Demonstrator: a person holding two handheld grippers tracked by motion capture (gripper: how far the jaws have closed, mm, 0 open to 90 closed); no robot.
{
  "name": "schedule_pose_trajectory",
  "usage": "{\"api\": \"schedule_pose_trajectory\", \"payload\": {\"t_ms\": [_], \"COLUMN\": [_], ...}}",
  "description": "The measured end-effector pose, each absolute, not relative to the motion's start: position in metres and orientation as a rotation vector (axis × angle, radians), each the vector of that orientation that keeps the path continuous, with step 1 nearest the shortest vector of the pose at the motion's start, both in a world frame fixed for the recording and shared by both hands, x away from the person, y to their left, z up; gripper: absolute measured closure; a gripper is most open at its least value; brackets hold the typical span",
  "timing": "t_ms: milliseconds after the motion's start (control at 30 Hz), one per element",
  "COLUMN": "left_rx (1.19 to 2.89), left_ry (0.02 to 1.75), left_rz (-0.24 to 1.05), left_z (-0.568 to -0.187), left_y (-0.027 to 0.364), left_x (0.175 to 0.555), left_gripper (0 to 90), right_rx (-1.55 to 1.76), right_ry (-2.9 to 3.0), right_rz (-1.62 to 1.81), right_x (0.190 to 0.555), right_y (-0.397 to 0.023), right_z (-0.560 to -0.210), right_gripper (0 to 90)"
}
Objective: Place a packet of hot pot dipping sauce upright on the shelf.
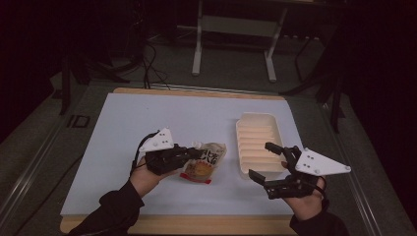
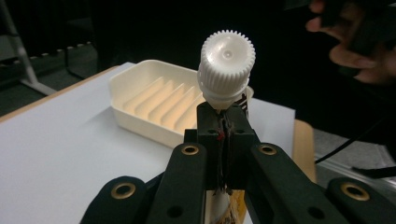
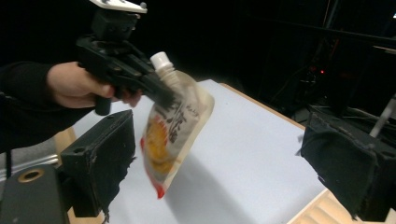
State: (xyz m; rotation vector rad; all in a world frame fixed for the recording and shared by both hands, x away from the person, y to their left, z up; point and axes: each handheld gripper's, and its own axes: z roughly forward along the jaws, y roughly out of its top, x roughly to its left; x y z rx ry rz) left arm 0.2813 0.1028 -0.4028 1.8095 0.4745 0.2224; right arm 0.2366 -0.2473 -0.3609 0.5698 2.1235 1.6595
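Observation:
My left gripper (image 1: 196,153) is shut on a spouted food pouch (image 1: 202,163), gripping it just below its white ribbed cap (image 2: 227,67). The pouch (image 3: 173,126) hangs clear of the white table sheet, its printed side showing orange and red. In the right gripper view the left gripper (image 3: 161,93) holds it from the left. My right gripper (image 1: 264,162) is open and empty, its jaws wide apart over the near end of the cream ridged tray (image 1: 258,142). That tray (image 2: 149,100) is empty and lies beyond the pouch in the left gripper view.
A white sheet (image 1: 147,123) covers the wooden table (image 1: 196,225). The frame of another table (image 1: 233,34) stands on the floor beyond, with cables (image 1: 147,59) at the far left. Dark surroundings ring the work area.

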Motion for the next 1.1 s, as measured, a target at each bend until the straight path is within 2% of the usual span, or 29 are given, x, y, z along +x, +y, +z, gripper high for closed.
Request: {"api": "schedule_pose_trajectory", "payload": {"t_ms": [433,667,733,800,867,1100], "left_rx": [1.743,1.703,1.701,1.703,1.696,1.681], "left_ry": [0.435,0.416,0.414,0.408,0.413,0.418], "left_rz": [0.216,0.21,0.215,0.22,0.218,0.224], "left_z": [-0.405,-0.408,-0.408,-0.409,-0.41,-0.41], "left_y": [0.082,0.074,0.073,0.071,0.071,0.068], "left_x": [0.278,0.276,0.276,0.276,0.276,0.275], "left_gripper": [88.0,88.0,88.0,88.0,88.0,88.0], "right_rx": [0.551,0.529,0.527,0.523,0.517,0.528], "right_ry": [2.257,2.308,2.313,2.323,2.344,2.351], "right_rz": [1.66,1.666,1.658,1.661,1.668,1.666], "right_x": [0.262,0.271,0.271,0.274,0.275,0.28], "right_y": [-0.218,-0.209,-0.207,-0.206,-0.205,-0.206], "right_z": [-0.364,-0.369,-0.37,-0.372,-0.372,-0.371], "right_gripper": [19.4,28.7,28.9,34.4,44.1,63.1]}}
